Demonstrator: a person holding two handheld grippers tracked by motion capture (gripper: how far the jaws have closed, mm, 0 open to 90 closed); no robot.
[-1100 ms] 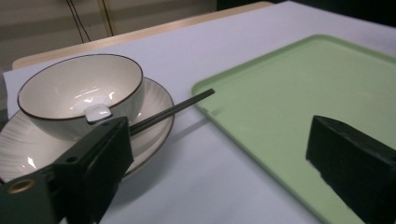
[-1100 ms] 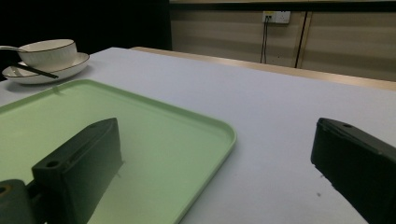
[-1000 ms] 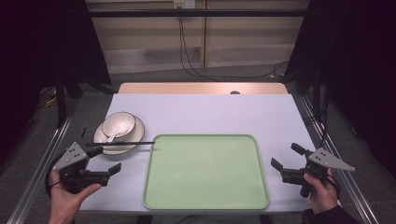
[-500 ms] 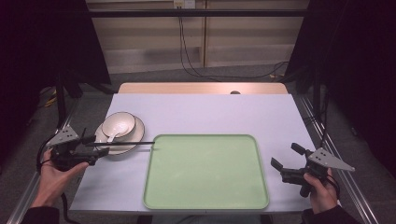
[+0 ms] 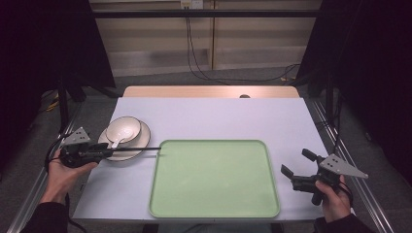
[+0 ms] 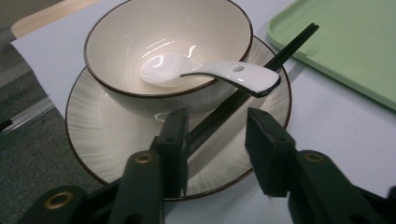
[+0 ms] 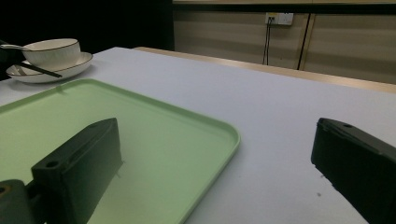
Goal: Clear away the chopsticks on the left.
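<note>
White tabletop, dim room behind; left gripper point(image 6: 215, 140) closing in on the chopsticks point(image 6: 247, 88).
Jaws have just been narrowing w/ the sticks between them; one pad touching, other apart, so not clamped yet; sticks lying across the plate point(image 6: 107, 140) rim beside the bowl point(image 6: 140, 42) and spoon point(image 6: 219, 72), tips reaching the tray point(image 5: 214, 179); best centring both sticks before squeezing; right gripper point(image 5: 303, 170) hovering w/ jaws wide apart, holding nothing.
</note>
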